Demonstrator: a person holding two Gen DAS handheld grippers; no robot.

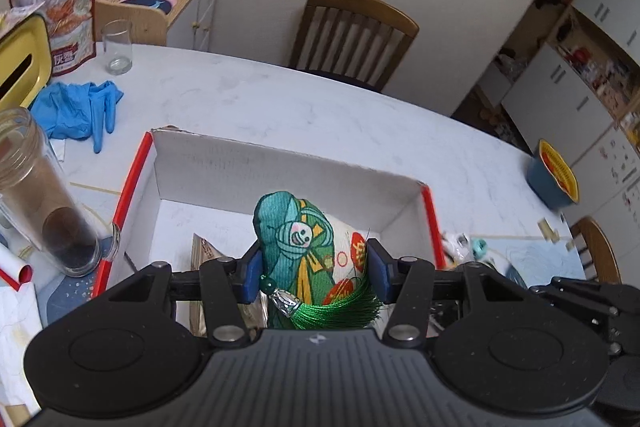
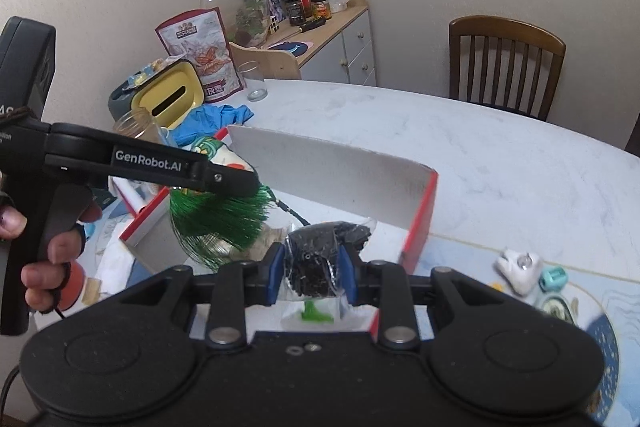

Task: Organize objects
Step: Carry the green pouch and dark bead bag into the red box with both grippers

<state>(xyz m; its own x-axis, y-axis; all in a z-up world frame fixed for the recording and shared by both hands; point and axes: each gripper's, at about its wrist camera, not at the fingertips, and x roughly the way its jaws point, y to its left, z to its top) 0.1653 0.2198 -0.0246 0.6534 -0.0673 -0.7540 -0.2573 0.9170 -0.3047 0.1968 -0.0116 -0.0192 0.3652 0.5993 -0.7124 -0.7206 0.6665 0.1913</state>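
At the bottom of the left wrist view, the left gripper (image 1: 314,269) pinches a little cloth pouch (image 1: 304,239) between its blue pads. A green tassel (image 1: 340,307) hangs from the pouch. Just behind and under it, in the middle of the picture, sits an open white box with red edges (image 1: 280,167).

At the bottom of the right wrist view, the right gripper (image 2: 312,277) is squeezed on a clear bag of small black bits (image 2: 316,259), over the same box (image 2: 328,171). At the left edge, a hand (image 2: 44,259) holds the other gripper's handle.

Farther back, upper left, blue gloves (image 1: 80,111) and a glass (image 1: 117,47) rest on the white table (image 1: 320,107). A wooden chair (image 1: 352,35) stands by the wall.
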